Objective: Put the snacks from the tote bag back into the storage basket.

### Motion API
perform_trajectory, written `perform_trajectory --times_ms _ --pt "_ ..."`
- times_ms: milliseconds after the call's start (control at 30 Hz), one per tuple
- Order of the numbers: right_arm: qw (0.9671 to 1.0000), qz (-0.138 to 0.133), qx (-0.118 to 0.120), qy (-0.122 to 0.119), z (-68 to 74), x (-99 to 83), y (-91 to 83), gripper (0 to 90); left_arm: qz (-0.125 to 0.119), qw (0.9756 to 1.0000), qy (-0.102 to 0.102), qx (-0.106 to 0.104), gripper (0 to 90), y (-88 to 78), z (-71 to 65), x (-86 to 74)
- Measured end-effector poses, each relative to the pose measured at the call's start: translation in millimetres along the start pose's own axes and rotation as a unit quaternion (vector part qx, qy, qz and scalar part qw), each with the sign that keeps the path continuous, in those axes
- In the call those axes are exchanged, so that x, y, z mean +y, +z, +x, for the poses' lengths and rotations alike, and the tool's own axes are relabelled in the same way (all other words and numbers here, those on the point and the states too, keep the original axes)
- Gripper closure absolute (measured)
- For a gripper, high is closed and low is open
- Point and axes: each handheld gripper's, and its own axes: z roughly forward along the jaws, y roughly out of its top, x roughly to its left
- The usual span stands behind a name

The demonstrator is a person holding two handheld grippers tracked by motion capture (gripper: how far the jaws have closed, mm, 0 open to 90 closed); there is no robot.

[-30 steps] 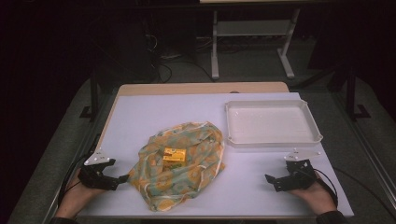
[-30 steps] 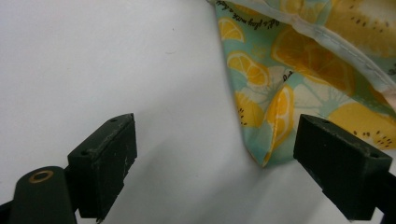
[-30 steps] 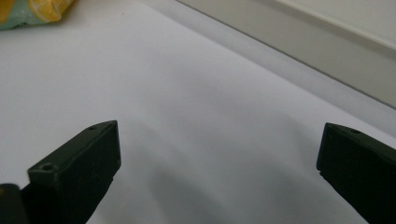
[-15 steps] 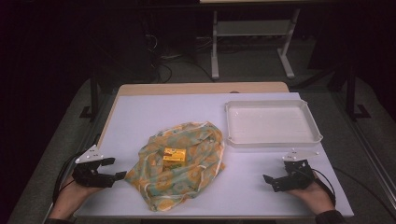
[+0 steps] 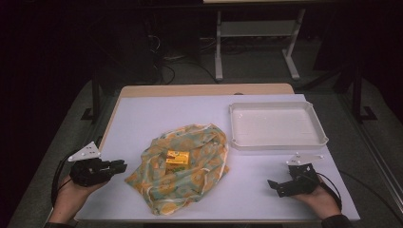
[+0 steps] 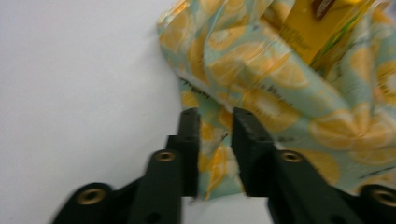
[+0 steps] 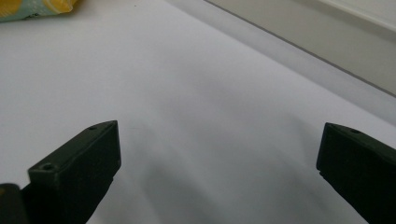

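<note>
We're early on: cloth (image 5: 183, 166) lies crumpled mid-table (image 5: 142, 114) w/ yellow box (image 5: 177, 158) on top. Left tool (image 6: 215, 119), jaws nearly closed, straddles cloth's edge; can't tell if it's gripping. Right tool (image 5: 278, 186) gapes wide, empty. Tray (image 5: 278, 141) bare.

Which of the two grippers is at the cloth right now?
The left gripper: its jaws straddle the edge of the lemon-print cloth. The right gripper sits wide open over bare table.
</note>
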Motion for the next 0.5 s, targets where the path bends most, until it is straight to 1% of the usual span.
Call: perform_trajectory --times_ms 33,100,133,333,400,500 --pt "1.0 0.001 0.0 -0.002 -0.1 0.1 0.1 0.0 -0.004 1.0 -0.003 -0.008 82.5 -1.6 -2.0 2.7" --pt "1.0 0.002 0.0 0.0 0.3 0.5 0.6 0.0 -0.009 0.9998 -0.004 -0.016 88.6 -3.0 -4.4 5.5" --pt "1.0 0.003 0.0 0.001 0.4 0.6 0.8 0.0 -0.011 0.9997 -0.003 -0.021 89.5 -3.5 -5.6 7.1" --pt "1.0 0.007 0.001 -0.002 0.5 0.1 1.5 0.0 -0.016 0.9993 0.007 -0.032 89.7 -1.9 -14.0 15.2" --pt "1.0 0.008 0.001 -0.003 0.7 0.2 1.7 0.0 -0.018 0.999 0.017 -0.038 89.7 1.5 -18.6 20.2" --pt "1.0 0.009 0.0 -0.001 1.2 0.6 1.8 0.0 -0.018 0.9987 0.022 -0.042 89.7 3.6 -21.6 23.9"
